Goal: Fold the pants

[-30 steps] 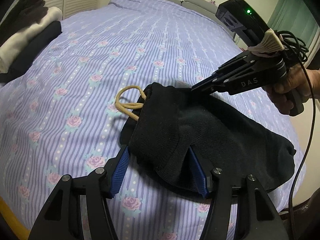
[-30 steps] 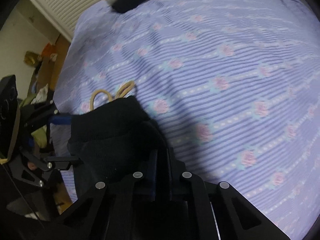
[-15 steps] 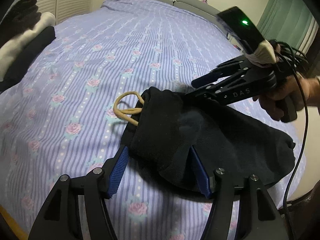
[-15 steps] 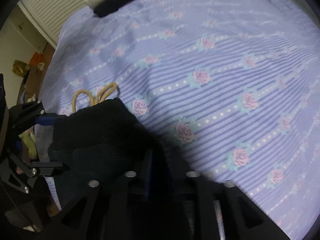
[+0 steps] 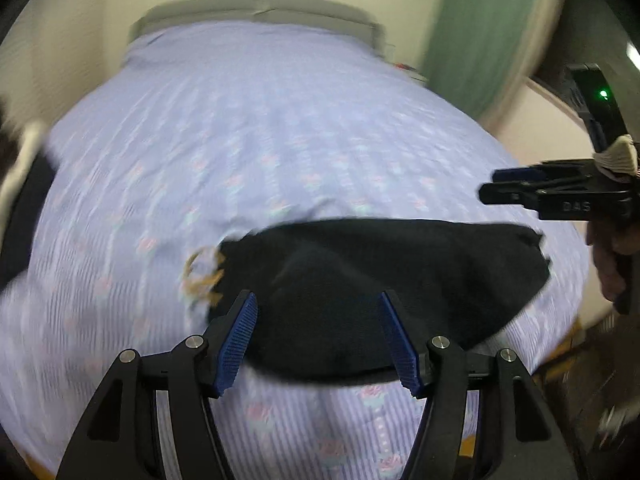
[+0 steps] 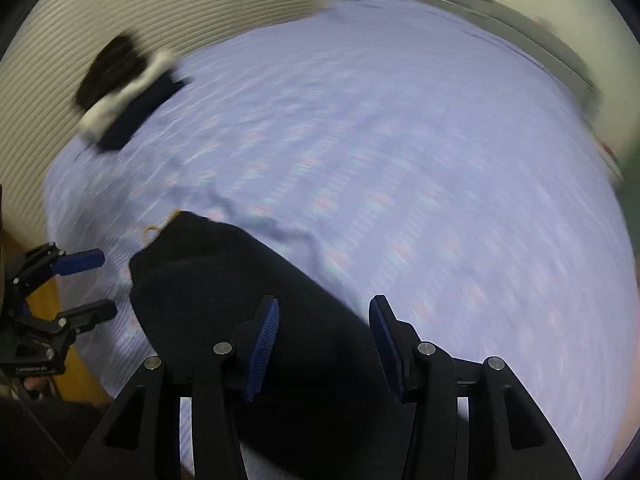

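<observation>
Pants (image 5: 392,280): soft, limp, light knit by look; will sag and bunch, not slippery. Best hold judged at edge or corner, both layers pinched.

Look: black, folded bundle, tan drawstring (image 5: 202,276) at left end.

Place: lower centre of frame, on bed (image 5: 260,152).

Left claw (image 5: 326,342): spread, clear of cloth.

Right claw (image 6: 324,350): opening, nothing pinched.

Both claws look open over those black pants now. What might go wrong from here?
1. The pants lie near the bed's edge; a nudge might slide them off.
2. The drawstring sticks out loose and may snag the left gripper.
3. The right gripper is opening with cloth beneath, so the fold could loosen.
</observation>
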Available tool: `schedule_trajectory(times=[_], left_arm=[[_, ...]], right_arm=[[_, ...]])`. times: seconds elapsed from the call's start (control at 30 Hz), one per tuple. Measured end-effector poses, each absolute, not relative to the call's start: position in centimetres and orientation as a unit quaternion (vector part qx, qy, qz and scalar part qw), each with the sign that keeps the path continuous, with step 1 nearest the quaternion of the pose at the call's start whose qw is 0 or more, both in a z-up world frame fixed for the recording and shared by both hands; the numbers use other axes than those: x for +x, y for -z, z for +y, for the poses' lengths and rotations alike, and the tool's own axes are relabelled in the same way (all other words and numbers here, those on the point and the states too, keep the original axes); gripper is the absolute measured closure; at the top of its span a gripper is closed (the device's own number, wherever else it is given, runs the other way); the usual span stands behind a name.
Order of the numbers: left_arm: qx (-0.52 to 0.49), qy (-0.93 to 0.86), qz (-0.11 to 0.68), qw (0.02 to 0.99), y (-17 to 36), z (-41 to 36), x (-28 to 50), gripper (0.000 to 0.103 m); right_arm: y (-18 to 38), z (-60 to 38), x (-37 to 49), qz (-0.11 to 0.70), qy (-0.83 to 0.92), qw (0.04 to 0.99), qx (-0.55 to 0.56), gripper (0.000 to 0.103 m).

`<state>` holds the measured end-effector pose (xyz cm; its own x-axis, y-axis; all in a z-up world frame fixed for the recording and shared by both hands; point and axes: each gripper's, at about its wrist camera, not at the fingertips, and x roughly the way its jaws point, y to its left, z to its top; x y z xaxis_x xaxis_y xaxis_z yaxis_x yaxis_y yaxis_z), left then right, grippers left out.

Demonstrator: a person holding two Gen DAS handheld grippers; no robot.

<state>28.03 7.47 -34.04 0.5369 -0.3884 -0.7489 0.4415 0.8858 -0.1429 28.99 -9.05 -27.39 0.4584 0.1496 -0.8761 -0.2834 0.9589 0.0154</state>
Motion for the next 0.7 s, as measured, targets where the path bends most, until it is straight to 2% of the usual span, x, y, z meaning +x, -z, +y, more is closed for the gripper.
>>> schedule_trajectory(times=[0.13, 0.37, 0.57, 0.7], left_arm=[[0.091, 0.324, 0.393, 0.856, 32.3, 2.4, 29.3, 0.041], [0.168, 0.485, 0.374, 0.772, 32.2, -9.0, 32.0, 0.041], [0.231, 0.551, 0.373, 0.71, 34.3, -17.4, 32.2, 0.041], [0.245, 0.539, 0.379, 0.711, 35.7, -19.4, 31.4, 0.041]], right_arm=[[27.2, -14.5, 24.1, 0.502, -0.013, 0.865, 0.002, 0.055], [30.9, -23.5, 15.8, 0.47, 0.149, 0.85, 0.183, 0.055], [34.3, -26.8, 12.5, 0.438, 0.184, 0.834, 0.28, 0.055], [36.3, -28.9, 10.4, 0.406, 0.165, 0.822, 0.362, 0.055]])
